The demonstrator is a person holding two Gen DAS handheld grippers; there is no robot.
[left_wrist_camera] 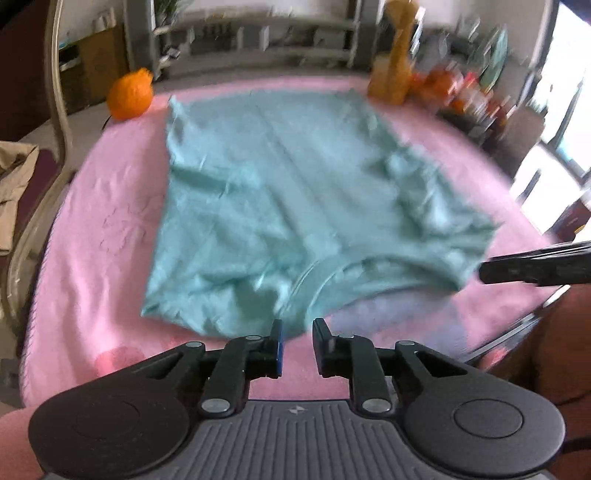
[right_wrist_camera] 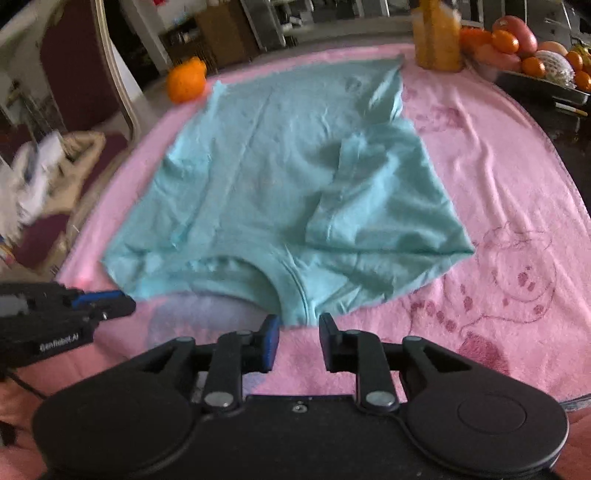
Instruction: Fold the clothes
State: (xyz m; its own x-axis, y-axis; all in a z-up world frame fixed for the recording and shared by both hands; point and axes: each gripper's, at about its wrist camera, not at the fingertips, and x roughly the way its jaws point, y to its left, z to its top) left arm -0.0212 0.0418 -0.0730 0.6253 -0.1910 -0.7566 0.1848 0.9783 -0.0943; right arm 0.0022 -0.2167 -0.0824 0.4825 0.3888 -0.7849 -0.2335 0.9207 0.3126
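The shirt (left_wrist_camera: 295, 206) lies spread on the pink blanket (left_wrist_camera: 96, 236), its collar (right_wrist_camera: 291, 291) nearest the grippers and its hem at the far side. Both sleeves look folded inward over the body; the one on the right side forms a raised flap (right_wrist_camera: 351, 192) ahead of the right gripper. The cloth is wrinkled, not smoothed flat.

The left gripper (left_wrist_camera: 297, 341) hovers just short of the shirt's near edge, its jaws parted with only blanket showing in the gap between them; nothing is pinched. The right gripper (right_wrist_camera: 297, 338) sits just in front of the collar, its jaws likewise parted and empty, the collar's seam lying right beyond the tips. No earlier view is here to compare. Each gripper shows in the other's camera: the right one comes in from the right of the left gripper, near the shirt's near right corner, and the left one lies to the left of the right gripper, beside the near left corner.

Beyond the shirt, far left of both grippers, an orange (right_wrist_camera: 186, 79) rests at the blanket's edge. Far ahead and to the right stands a yellow container (right_wrist_camera: 436, 35), and further right a tray of fruit (right_wrist_camera: 532, 55). To the left, off the tabletop, a chair (right_wrist_camera: 81, 62) holds some pale cloth (right_wrist_camera: 70, 155).
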